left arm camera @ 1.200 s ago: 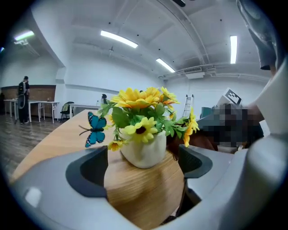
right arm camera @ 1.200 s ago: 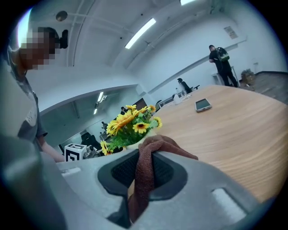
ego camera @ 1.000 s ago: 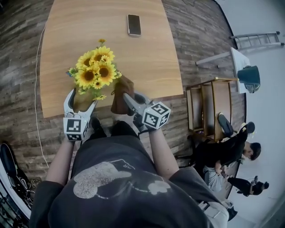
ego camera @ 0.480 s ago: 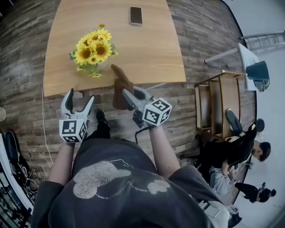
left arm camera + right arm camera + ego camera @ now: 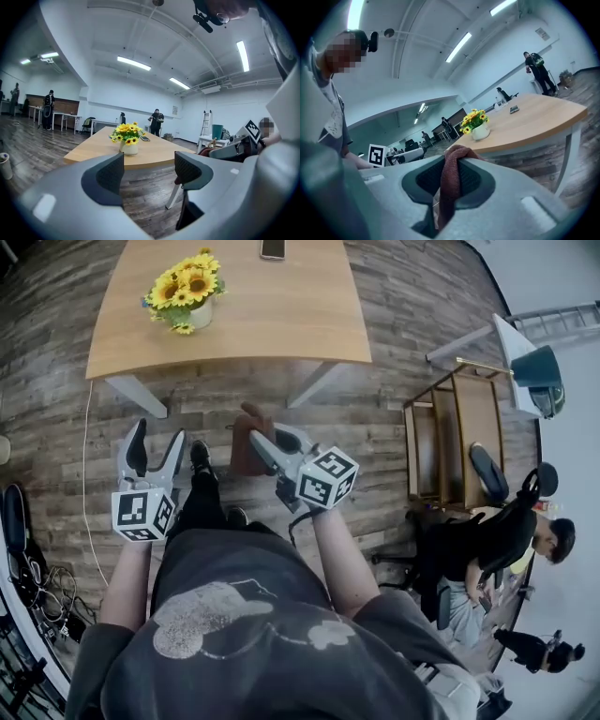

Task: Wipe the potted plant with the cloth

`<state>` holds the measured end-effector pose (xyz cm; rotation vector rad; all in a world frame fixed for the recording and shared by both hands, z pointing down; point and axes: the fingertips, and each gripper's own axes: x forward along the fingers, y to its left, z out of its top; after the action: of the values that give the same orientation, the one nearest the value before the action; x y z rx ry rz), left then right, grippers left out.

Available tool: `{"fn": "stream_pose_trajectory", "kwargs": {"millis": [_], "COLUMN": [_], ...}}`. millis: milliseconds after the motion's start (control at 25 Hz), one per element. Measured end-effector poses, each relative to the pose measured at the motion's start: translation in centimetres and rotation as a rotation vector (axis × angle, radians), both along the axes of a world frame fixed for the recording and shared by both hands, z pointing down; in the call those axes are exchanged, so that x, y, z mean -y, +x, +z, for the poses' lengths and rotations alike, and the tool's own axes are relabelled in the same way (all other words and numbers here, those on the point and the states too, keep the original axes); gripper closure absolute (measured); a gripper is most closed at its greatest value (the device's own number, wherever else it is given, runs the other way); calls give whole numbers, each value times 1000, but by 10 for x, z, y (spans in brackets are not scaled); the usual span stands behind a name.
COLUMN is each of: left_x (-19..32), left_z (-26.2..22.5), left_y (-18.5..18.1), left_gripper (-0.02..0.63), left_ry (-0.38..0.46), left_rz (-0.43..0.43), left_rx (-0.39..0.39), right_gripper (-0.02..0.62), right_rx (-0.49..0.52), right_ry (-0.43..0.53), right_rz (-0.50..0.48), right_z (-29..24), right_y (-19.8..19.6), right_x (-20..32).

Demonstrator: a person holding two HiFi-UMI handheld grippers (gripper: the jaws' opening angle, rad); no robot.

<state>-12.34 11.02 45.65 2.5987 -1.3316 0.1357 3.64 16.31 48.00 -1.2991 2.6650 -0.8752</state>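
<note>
The potted plant (image 5: pixel 184 292), yellow sunflowers in a white pot, stands on the wooden table (image 5: pixel 281 315) near its front left corner; it also shows ahead in the left gripper view (image 5: pixel 127 139) and the right gripper view (image 5: pixel 475 123). Both grippers are well back from the table, over the floor. My right gripper (image 5: pixel 255 439) is shut on a brown cloth (image 5: pixel 246 442), which hangs pinched between its pads (image 5: pixel 449 180). My left gripper (image 5: pixel 155 444) holds nothing and its jaws are closing, with a gap still between them (image 5: pixel 149 169).
A phone (image 5: pixel 273 248) lies on the table's far side. A wooden shelf unit (image 5: pixel 459 442) and seated people are at the right. A ladder (image 5: pixel 205 123) and other tables stand across the room. Cables (image 5: pixel 42 587) lie on the floor at left.
Both grippers and the person have backed away from the table: the plant, a second ago right at the jaws, is now far ahead. The left jaws have narrowed. The cloth stays gripped.
</note>
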Motion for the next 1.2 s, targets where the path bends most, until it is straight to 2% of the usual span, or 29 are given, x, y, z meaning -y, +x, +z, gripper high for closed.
{"fn": "stream_pose_trajectory", "kwargs": {"millis": [120,240,360,720,960,1200], "left_x": [-37,-60,-73,-102,-115,-131], "left_z": [-13,-24,-26,-24,-22,-19], "left_y": [5,4,-1,-8,-25,-58], "left_gripper": [259,334,369,417,588,588], "left_ry": [32,36,23,-8,-5,-6], "left_rz": [-11,-40,-65,-46,-11,-53], "left_rx": [12,5,10,7,30,14], "right_gripper": [552,552,552,552,554,554], "right_rx": [-11,-4,3,-5,-20,-45], "right_ry": [1,4,10,-29,-16,-26], "right_rz": [2,-4,0,2,18,7], "right_z": [1,-4,-9,-3,-8,-6], "right_y": [2,5,6,-5,-29,-64], "right_x": [-35,-59,-72,-103,-109,-130]}}
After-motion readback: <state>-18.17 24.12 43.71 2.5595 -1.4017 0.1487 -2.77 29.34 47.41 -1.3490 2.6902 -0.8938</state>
